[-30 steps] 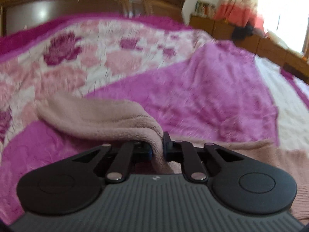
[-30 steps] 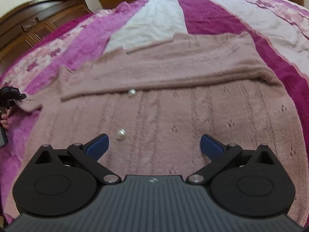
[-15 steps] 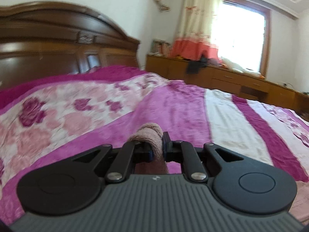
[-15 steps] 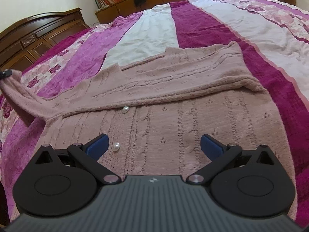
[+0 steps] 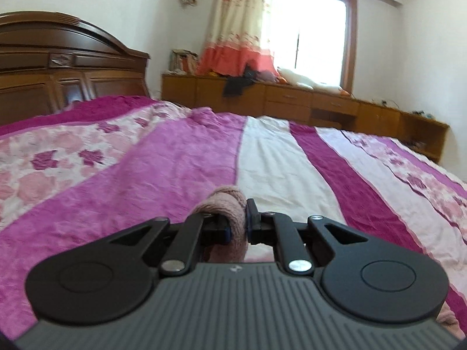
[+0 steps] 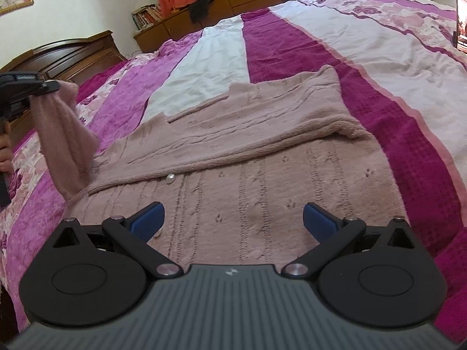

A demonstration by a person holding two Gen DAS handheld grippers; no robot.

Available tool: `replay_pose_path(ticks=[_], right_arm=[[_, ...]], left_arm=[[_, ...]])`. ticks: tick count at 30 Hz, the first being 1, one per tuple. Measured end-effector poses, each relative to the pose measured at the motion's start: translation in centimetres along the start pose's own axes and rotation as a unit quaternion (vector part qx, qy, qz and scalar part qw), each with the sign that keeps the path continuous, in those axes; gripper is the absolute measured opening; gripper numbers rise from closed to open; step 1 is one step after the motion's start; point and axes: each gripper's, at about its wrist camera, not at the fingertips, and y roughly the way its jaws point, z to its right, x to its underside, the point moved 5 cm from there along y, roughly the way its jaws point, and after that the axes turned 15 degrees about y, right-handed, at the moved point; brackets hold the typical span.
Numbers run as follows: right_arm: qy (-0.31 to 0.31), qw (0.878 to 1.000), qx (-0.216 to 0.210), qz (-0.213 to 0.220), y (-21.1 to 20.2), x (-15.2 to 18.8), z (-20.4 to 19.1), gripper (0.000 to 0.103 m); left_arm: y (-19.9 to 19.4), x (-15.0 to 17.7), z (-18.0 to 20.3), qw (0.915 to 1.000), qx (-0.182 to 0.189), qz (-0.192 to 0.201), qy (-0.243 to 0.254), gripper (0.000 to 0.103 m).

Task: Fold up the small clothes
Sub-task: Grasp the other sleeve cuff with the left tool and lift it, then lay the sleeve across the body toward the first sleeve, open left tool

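striped magenta-and-white bedspread (image 6: 292, 38) carries a pink knit cardigan (image 6: 262, 180), spread flat near the camera with one sleeve already folded across its body. at far left, the left gripper (image 5: 238, 226), fingers clamped on the other sleeve's cuff (image 5: 224, 201), lifts it clear. the right gripper (image 6: 232, 220) hovers over the hem, fingers wide apart. second sleeve and body folds look yet to come.
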Motion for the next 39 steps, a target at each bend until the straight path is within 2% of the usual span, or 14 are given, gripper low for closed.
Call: replay_pose_path(ticks=[7, 18, 25, 28, 30, 39], right_arm=[[0.000, 1.000, 0.019, -0.005, 0.8, 0.2, 1.2, 0.103], [-0.005, 1.000, 0.023, -0.011, 2.1, 0.7, 1.8, 0.103], [-0.016, 0.999, 0.028, -0.011, 2.4, 1.1, 1.7, 0.103], [-0.016, 0.999, 0.030, -0.011, 2.5, 1.1, 1.8, 0.103], [-0.016, 0.999, 0.030, -0.012, 2.5, 1.1, 1.8, 0.103], [-0.013, 0.999, 0.028, -0.015, 2.8, 1.1, 2.0, 0.103]], left_arm=[[2.9, 2.7, 5.1, 0.9973, 0.045, -0.042, 0.040, 0.012], [5.3, 8.7, 10.9, 0.9840, 0.110, -0.121, 0.070, 0.012], [5.4, 10.9, 12.1, 0.9749, 0.138, -0.159, 0.074, 0.016], [4.9, 11.2, 12.2, 0.9725, 0.149, -0.165, 0.069, 0.028], [4.6, 11.0, 12.3, 0.9714, 0.153, -0.169, 0.067, 0.031], [2.5, 10.5, 11.9, 0.9647, 0.163, -0.197, 0.062, 0.033]])
